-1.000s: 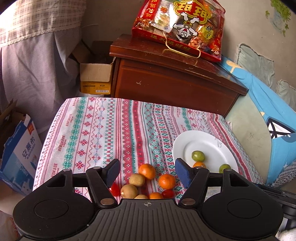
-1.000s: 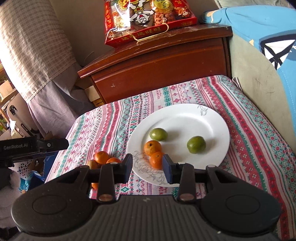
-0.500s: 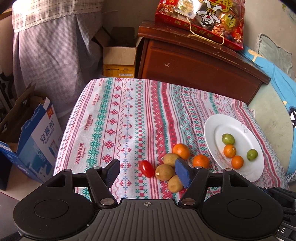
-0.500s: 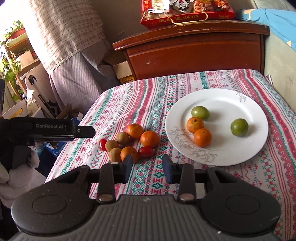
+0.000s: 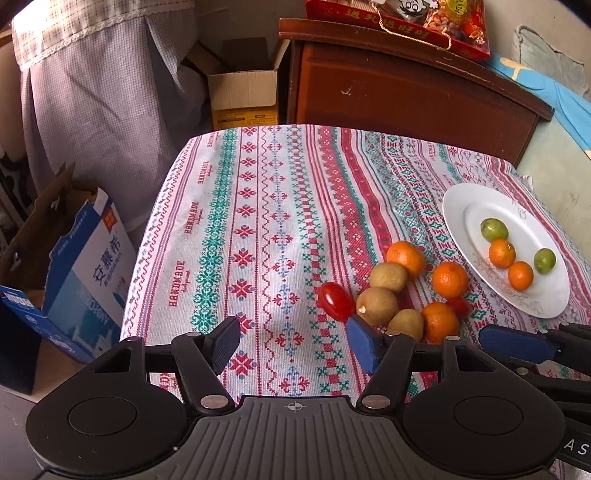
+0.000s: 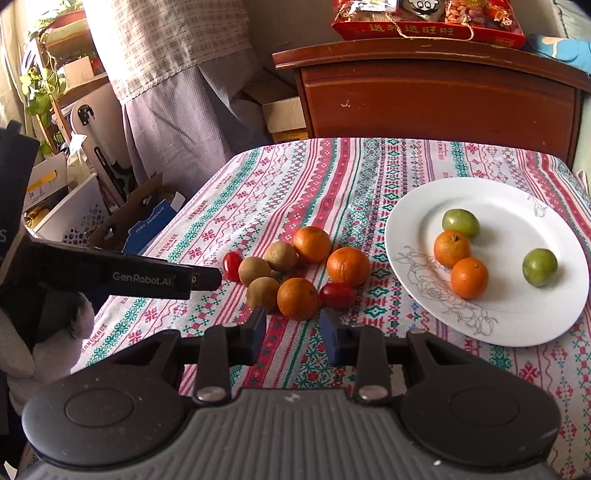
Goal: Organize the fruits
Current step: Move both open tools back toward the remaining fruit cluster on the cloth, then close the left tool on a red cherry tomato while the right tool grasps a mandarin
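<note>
A loose pile lies on the patterned cloth: oranges (image 6: 297, 298), brown kiwis (image 6: 254, 270) and red tomatoes (image 6: 337, 294). The white plate (image 6: 517, 295) to the right holds two oranges (image 6: 469, 277) and two green fruits (image 6: 539, 266). My right gripper (image 6: 293, 326) hovers just short of the nearest orange, its jaws narrow and closing with nothing between them. My left gripper (image 5: 293, 341) is open and closing over bare cloth, with the red tomato (image 5: 334, 300) and the kiwis (image 5: 377, 305) just beyond its right finger. The plate (image 5: 452, 214) is at the far right of that view.
A dark wooden cabinet (image 6: 436, 96) with a red snack bag (image 6: 424, 16) stands behind the table. Cardboard boxes (image 5: 243, 94) and a blue carton (image 5: 85, 273) sit on the floor to the left. A curtain (image 5: 92, 92) hangs at the back left. The cloth's left half (image 5: 240, 229) is bare.
The right gripper has swung left from the plate to the fruit pile and its jaws have narrowed. The left gripper has sunk and shifted left, so the pile is now by its right finger.
</note>
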The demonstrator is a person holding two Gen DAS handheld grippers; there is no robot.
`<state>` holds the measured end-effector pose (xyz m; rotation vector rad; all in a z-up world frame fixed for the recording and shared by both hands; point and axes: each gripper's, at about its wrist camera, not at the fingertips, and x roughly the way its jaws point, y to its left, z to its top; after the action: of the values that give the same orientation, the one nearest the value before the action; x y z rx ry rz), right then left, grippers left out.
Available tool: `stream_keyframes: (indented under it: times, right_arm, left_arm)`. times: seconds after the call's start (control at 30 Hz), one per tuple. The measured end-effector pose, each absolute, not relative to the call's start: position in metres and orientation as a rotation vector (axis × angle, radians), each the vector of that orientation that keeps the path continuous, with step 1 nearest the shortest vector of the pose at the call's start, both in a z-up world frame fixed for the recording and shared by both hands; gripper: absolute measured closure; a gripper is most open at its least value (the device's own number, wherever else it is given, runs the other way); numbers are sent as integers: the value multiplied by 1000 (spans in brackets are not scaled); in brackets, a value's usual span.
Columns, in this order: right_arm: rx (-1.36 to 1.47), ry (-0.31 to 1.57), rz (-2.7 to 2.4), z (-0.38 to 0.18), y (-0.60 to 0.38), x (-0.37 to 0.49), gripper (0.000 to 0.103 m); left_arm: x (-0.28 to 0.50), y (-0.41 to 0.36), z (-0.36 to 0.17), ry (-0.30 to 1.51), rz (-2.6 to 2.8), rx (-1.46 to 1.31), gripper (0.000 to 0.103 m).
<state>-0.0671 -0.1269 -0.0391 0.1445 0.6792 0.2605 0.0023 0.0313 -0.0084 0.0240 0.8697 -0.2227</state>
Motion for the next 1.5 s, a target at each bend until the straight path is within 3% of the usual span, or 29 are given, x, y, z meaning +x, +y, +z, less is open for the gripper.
stream_keyframes:
  times: [0.33,0.83,1.0,1.27,1.5]
  right_arm:
    - [121,687,242,-50,-122,-56,72]
    - [133,685,237,-53,-123,-51,72]
    - [143,686,242,-54,-123,-50,76]
    - [152,683,239,-54,-123,-50,76]
    - [167,684,240,-56,-124,-49,75]
  left_arm:
    - [8,25,-16,832,-259,49,41]
    - [15,17,-23,792,-287,62,52]
    - [14,16,-24,781,-307,63,61]
    - [16,15,-25,767,-315,52,63]
    - [16,11,-25,763,-333,42,75]
